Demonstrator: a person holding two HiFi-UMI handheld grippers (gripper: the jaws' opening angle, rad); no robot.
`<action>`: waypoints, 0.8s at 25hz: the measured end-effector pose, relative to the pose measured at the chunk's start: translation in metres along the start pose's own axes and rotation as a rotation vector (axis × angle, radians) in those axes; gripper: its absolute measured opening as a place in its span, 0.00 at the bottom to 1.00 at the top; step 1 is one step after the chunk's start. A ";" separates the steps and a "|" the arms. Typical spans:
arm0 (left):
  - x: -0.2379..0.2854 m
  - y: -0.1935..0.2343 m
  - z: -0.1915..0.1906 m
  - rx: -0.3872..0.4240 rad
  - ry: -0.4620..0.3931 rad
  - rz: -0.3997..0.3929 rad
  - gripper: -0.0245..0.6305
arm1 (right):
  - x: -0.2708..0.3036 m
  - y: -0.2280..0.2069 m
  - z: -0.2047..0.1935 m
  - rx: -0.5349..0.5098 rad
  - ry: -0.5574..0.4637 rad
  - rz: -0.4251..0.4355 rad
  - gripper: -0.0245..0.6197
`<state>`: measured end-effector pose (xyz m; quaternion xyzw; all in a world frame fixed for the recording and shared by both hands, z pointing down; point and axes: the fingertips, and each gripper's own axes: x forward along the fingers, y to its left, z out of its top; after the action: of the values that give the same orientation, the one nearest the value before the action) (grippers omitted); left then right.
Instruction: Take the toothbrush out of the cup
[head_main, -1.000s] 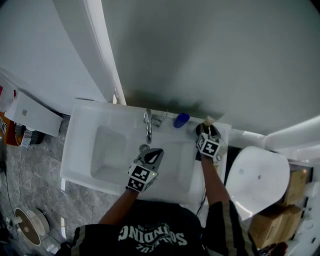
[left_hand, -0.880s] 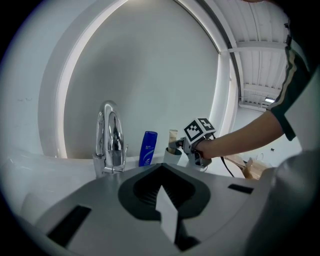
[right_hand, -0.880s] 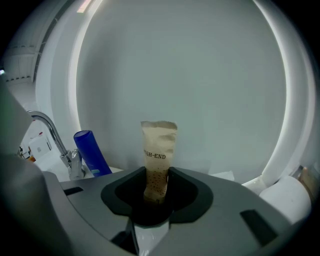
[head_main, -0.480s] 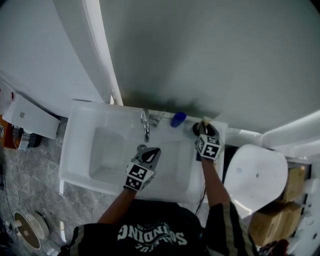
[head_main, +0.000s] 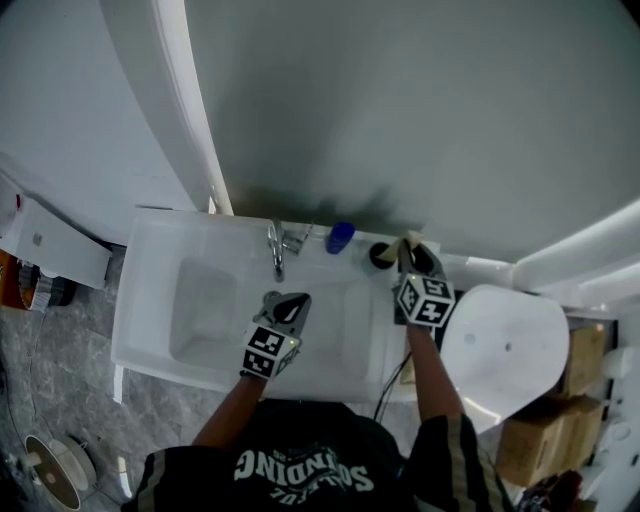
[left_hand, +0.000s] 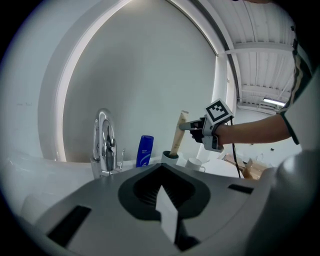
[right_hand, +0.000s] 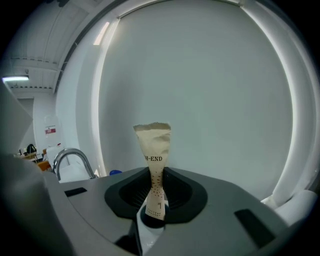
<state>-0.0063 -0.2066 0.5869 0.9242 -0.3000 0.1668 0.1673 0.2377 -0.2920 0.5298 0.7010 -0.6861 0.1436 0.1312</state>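
The right gripper (head_main: 407, 252) is grasping the toothbrush (right_hand: 152, 150), which is sealed in a tan paper wrapper. Its jaws are closing on it: the right gripper view is showing the wrapper pinched narrow between the two pads, with its flared top standing above them. From the left gripper view, the grip is sitting on the upper part of the toothbrush. The toothbrush is leaning slightly, and its lower end is reaching down to the dark mouth of the cup (left_hand: 169, 159), so it is not yet clear of the cup. The cup is standing upright on the back ledge of the white sink surface (head_main: 150, 240), against the grey wall (head_main: 420, 110). A blue bottle (left_hand: 145, 151) is standing just beside it on the faucet side. A white mug (left_hand: 196, 163) is sitting just beside it on the other side. The chrome faucet (head_main: 274, 245) is rising from the same ledge, left of the bottle. The left gripper (head_main: 297, 300) is hovering over the sink in front of the faucet, well apart from the cup. It is clenched, with its jaws lying together and nothing between them. The person is standing at the front edge of the sink, with both forearms extending over it.
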 end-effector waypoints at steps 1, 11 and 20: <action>0.000 0.000 0.001 0.001 -0.002 0.000 0.03 | -0.006 0.001 0.007 -0.001 -0.011 0.008 0.14; 0.016 -0.016 0.011 0.019 -0.005 -0.047 0.03 | -0.072 -0.007 0.024 0.031 -0.036 0.049 0.14; 0.032 -0.036 0.009 0.027 0.017 -0.098 0.04 | -0.105 -0.026 -0.040 0.046 0.105 0.071 0.13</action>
<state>0.0421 -0.1987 0.5849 0.9386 -0.2505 0.1701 0.1654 0.2609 -0.1790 0.5265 0.6706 -0.6991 0.2007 0.1459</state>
